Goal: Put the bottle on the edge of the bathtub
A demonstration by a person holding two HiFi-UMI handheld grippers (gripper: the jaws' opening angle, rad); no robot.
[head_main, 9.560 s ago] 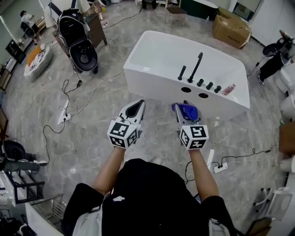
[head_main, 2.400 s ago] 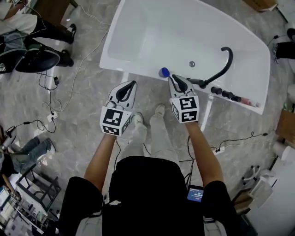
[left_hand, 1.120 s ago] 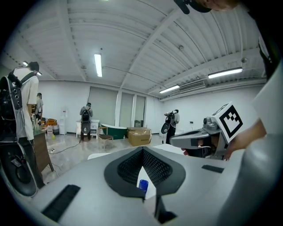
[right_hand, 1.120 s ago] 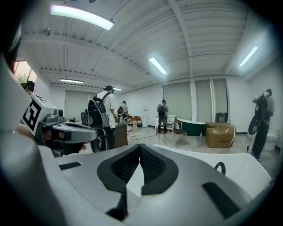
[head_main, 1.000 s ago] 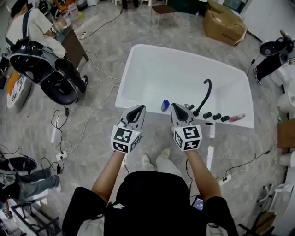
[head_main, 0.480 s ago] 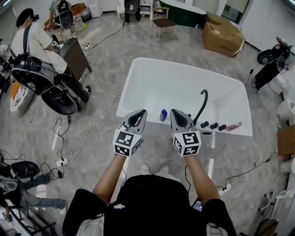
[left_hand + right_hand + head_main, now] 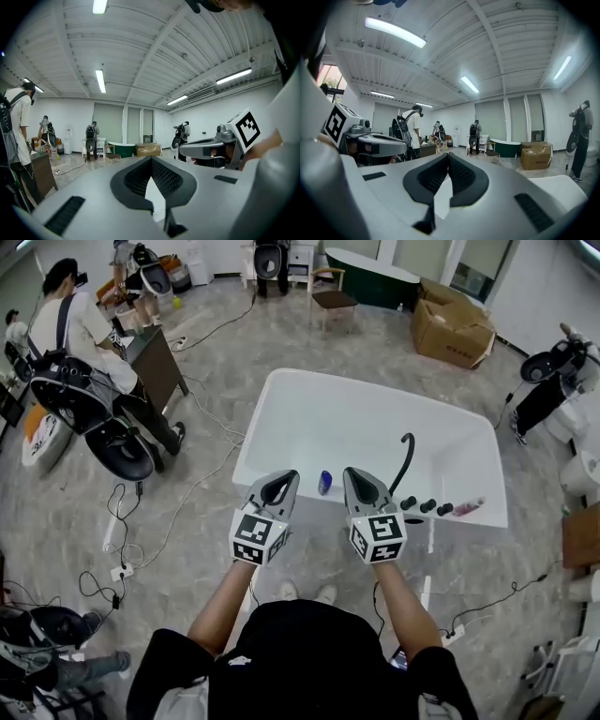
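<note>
The blue bottle (image 7: 324, 483) stands upright on the near edge of the white bathtub (image 7: 272, 409), a little left of the curved black faucet (image 7: 405, 457); in the head view it shows between the tips of the two claws, and neither one holds it.

The left claw (image 7: 280, 480) is pressed together with nothing in it; its own view shows the two dark pads meeting at the tip, with only the room beyond. The right claw (image 7: 357, 476) is likewise pressed together and empty; its pads meet along a thin line. Both point roughly level across the room, side by side and near each other, each with its marker cube toward the person.

Right of the faucet a row of black knobs (image 7: 427, 506) sits along the same near edge; further right a pink item (image 7: 467, 508) lies on the rim, too small to tell what it is.

The tub stands on a grey marbled floor (image 7: 216, 352); cables (image 7: 131, 521) trail over it at the left. At the far left a person in a white shirt (image 7: 77, 326) stands by a dark cabinet (image 7: 155, 357); at the far right sits a cardboard box (image 7: 452, 326); a dark green tub (image 7: 370, 263) stands along the far wall.
</note>
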